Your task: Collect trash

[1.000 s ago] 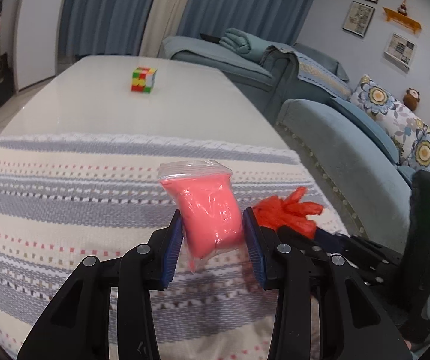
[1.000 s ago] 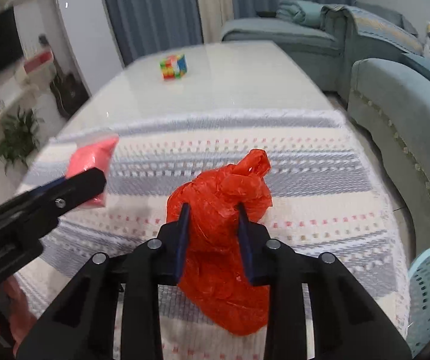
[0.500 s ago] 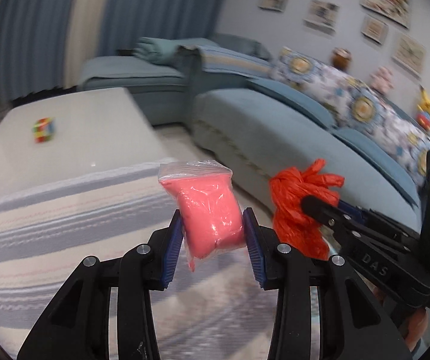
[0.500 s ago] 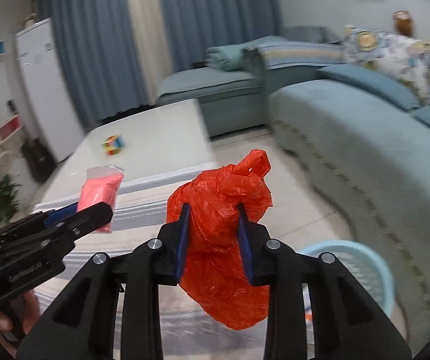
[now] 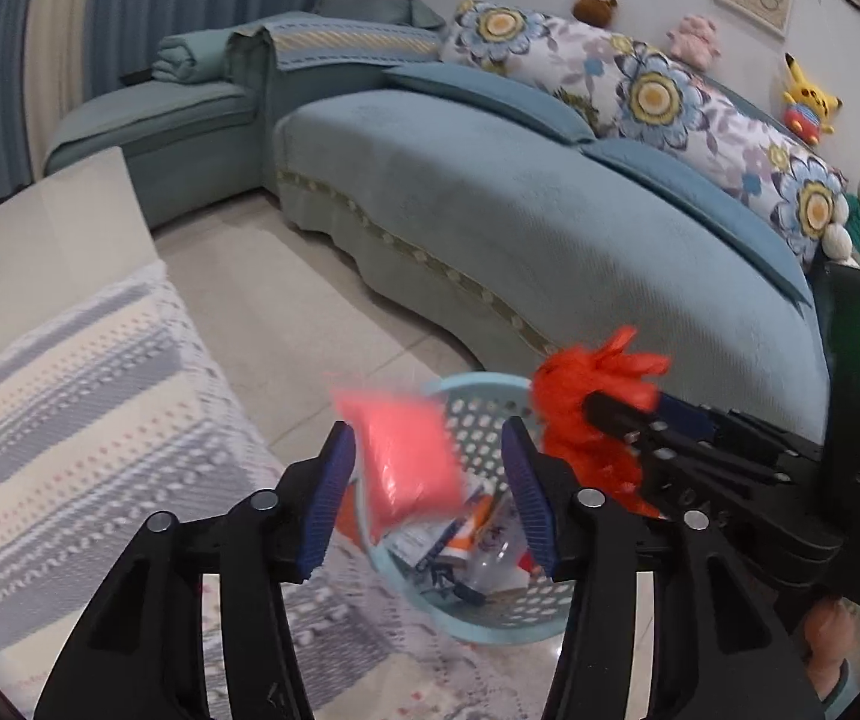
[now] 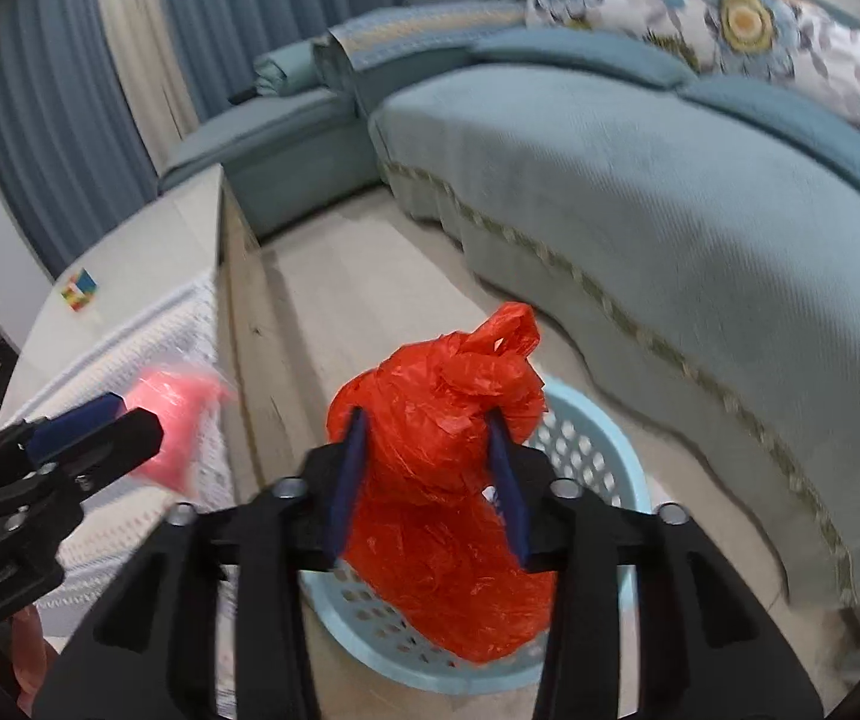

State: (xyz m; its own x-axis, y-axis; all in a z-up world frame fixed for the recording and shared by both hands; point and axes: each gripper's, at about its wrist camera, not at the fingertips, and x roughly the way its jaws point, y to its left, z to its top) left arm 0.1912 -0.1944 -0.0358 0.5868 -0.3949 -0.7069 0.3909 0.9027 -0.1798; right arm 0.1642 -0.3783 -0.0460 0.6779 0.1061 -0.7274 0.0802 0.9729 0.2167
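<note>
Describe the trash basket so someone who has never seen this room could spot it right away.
Start at the long teal sofa; on the tiled floor in front of it, beside the striped tablecloth at the table's end, stands the basket. It is round, pale blue plastic with perforated walls, already holding wrappers, and the only container in view.

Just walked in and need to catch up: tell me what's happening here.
A person is clearing trash with a gripper in each hand. Both hang over the light blue basket on the floor by the sofa. The left gripper has a pink packet between its jaws, the right gripper a red bag. Both pairs of jaws have just been opening, and the packet looks blurred, probably dropping. The basket already holds other trash.
</note>
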